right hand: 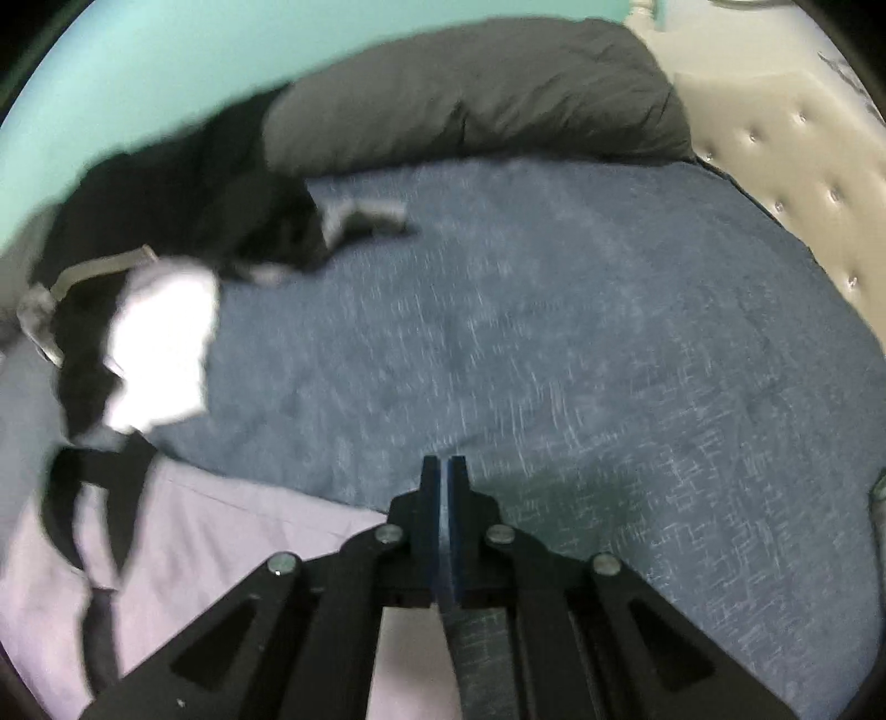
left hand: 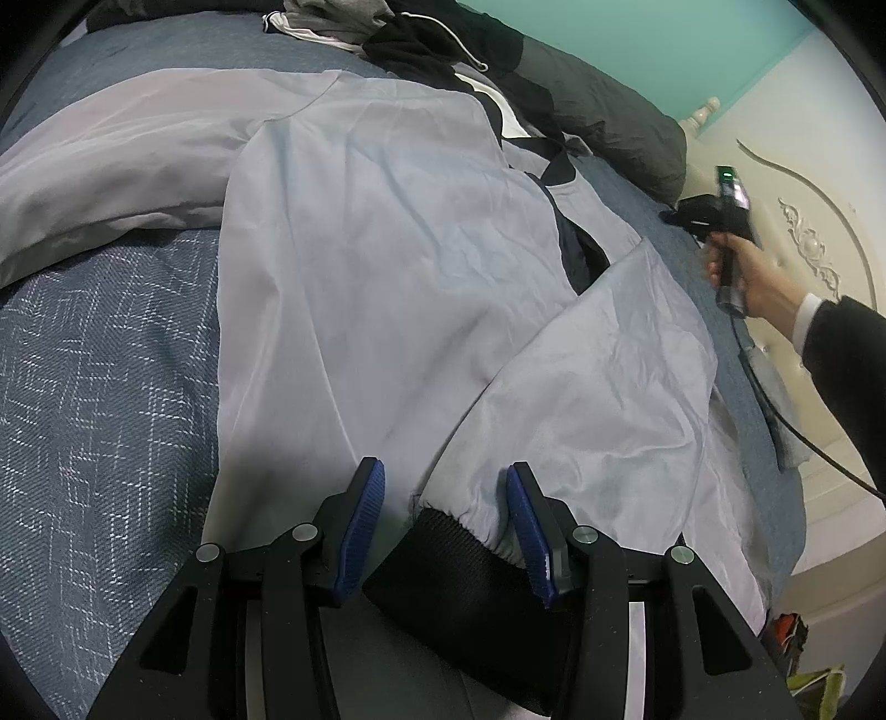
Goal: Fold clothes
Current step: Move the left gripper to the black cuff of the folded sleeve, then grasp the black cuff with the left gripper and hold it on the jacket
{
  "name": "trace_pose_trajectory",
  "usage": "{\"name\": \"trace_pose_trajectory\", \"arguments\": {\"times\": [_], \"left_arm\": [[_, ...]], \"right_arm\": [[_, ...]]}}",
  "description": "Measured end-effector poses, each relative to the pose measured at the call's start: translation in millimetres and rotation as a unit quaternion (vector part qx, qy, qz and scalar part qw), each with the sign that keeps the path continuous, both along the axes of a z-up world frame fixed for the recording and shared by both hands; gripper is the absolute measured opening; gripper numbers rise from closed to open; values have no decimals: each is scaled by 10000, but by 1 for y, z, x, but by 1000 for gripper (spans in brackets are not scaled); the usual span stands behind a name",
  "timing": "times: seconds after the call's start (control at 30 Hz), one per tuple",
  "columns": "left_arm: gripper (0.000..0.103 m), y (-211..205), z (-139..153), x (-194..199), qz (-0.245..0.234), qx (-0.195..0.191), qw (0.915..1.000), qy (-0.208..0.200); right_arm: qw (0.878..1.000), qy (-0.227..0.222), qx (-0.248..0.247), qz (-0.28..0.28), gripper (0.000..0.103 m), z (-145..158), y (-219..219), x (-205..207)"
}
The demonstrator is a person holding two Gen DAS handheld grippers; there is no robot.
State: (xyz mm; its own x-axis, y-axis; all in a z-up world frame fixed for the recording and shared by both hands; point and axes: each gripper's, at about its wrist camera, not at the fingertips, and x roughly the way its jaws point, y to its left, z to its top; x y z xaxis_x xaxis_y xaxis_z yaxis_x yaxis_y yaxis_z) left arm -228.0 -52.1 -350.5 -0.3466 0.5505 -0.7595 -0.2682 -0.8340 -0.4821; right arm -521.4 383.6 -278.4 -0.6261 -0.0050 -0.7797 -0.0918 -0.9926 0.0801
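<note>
A pale grey jacket is spread flat on a bed with a blue woven cover. Its long axis runs away from the left wrist camera, the collar end toward the dark clothes pile at the far side. 1 sleeve is laid diagonally across the body, its black ribbed cuff pointing back at the camera.

The left gripper is seen with its 2 blue pads apart, the cuff lying between them; whether the pads press on it cannot be told. Only this view shows the right hand holding the right gripper's handle over the bed's far edge, beside a cream headboard.

In the blurred right wrist view, the right gripper is shown with its jaws together and nothing between them, over bare bed cover. This view alone shows the grey pillow in full and the jacket's dark collar region at left.
</note>
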Motion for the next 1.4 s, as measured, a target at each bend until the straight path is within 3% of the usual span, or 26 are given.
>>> {"name": "trace_pose_trajectory", "arguments": {"times": [0.17, 0.47, 0.77, 0.87, 1.07, 1.1, 1.17, 1.23, 1.4], "left_arm": [[50, -5, 0, 1, 32, 150, 9999, -29], [50, -6, 15, 15, -63, 30, 9999, 128], [50, -6, 20, 31, -75, -281, 9996, 68], [50, -7, 18, 33, -51, -348, 9994, -65], [48, -3, 20, 34, -118, -500, 9985, -171], [46, -2, 20, 33, -138, -554, 9982, -170], [29, 0, 20, 33, -183, -677, 9974, -151], [21, 1, 21, 33, -231, -709, 9971, -167], [12, 5, 24, 36, -303, -815, 9961, -138]], "right_arm": [[9992, 143, -363, 23, 3, 16, 13, 37], [9902, 382, -1279, 415, 4, 35, 0, 170], [9851, 281, -1541, 704, 10, 20, -24, 271], [9799, 275, -1843, 711, 26, 13, -26, 294], [9671, 528, -2410, 614, 28, 3, -28, 339], [9660, 576, -2444, 623, 28, 2, -29, 344], [9637, 703, -2497, 630, 29, 1, -28, 352], [9614, 831, -2549, 616, 29, -1, -25, 359], [9567, 846, -2758, 384, 29, -14, -10, 361]]}}
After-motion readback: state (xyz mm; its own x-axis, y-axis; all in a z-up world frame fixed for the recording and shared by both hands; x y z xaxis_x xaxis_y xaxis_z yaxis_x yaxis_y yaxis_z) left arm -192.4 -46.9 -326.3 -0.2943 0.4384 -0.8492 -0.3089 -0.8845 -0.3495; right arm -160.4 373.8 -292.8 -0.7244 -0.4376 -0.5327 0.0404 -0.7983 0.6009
